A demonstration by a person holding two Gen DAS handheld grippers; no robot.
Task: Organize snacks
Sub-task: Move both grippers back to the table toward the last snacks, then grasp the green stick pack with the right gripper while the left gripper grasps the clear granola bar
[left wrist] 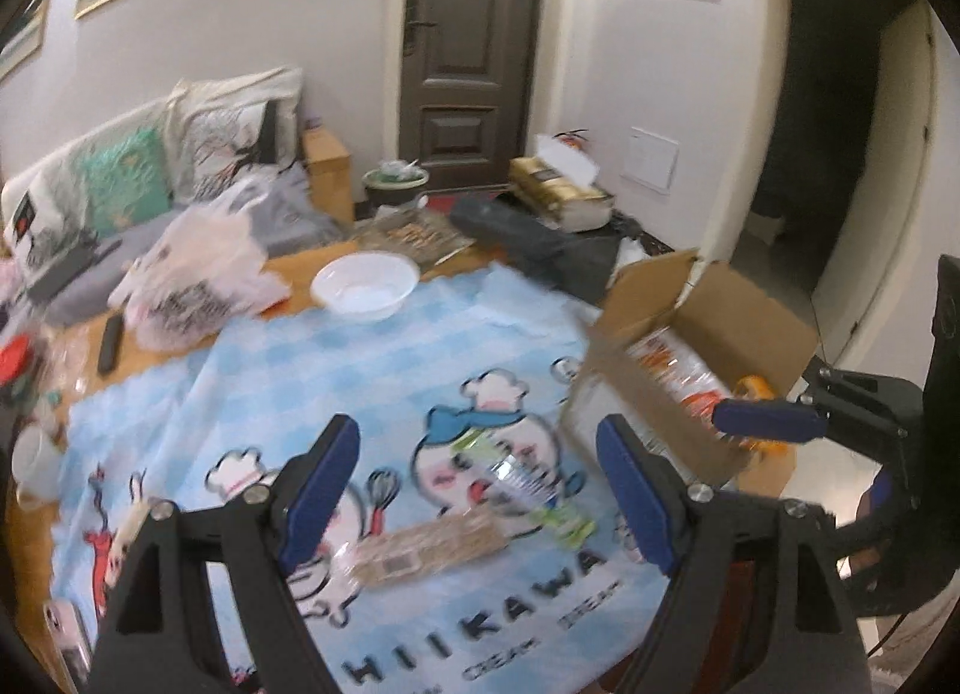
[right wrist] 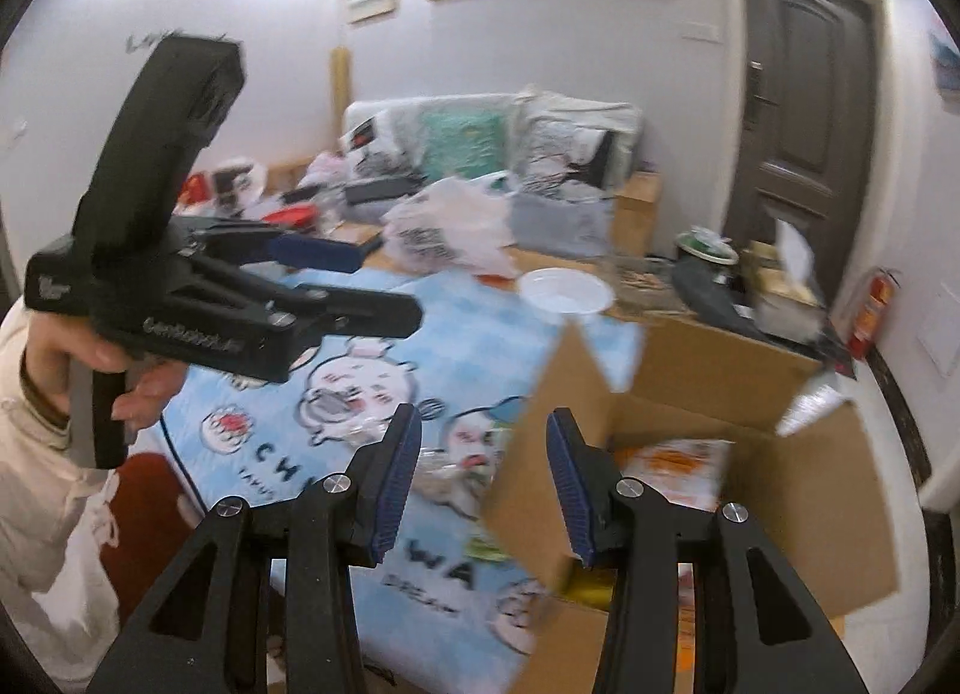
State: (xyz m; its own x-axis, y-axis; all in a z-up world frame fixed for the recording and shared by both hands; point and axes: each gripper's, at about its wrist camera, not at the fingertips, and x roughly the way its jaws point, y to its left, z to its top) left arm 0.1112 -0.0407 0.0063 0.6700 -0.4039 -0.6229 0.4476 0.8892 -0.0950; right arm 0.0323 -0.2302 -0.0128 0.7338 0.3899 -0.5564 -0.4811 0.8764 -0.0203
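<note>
The left gripper [left wrist: 480,490] hangs just above the tablecloth [left wrist: 336,370] with its two blue-padded fingers spread wide and nothing between them. Directly under that gap lies a long cracker packet [left wrist: 420,547] in clear wrap, flat on the cloth, and touching its far end is a second clear packet with green print [left wrist: 528,490]. The cracker packet's long axis runs crosswise, from lower left up toward the right, so it lies roughly along the line between the two fingers rather than across it; I judge the tool would need to turn at the wrist, or take the packet near one end, to close across its narrow width. The cardboard box [left wrist: 744,322] stands open to the right of the packets, near them, with orange-and-white snack bags [left wrist: 672,370] already inside and one flap leaning out over the cloth. The right gripper [right wrist: 480,478] hovers at that box's near flap, its fingers also apart and empty, one on each side of the flap's edge without clearly touching it. Both packets sit on the left tool's side of the box, so the left hand looks the nearer for the pickup, with the box a short carry to the right. A white bowl [left wrist: 365,286] sits well beyond, near the cloth's far edge.
</note>
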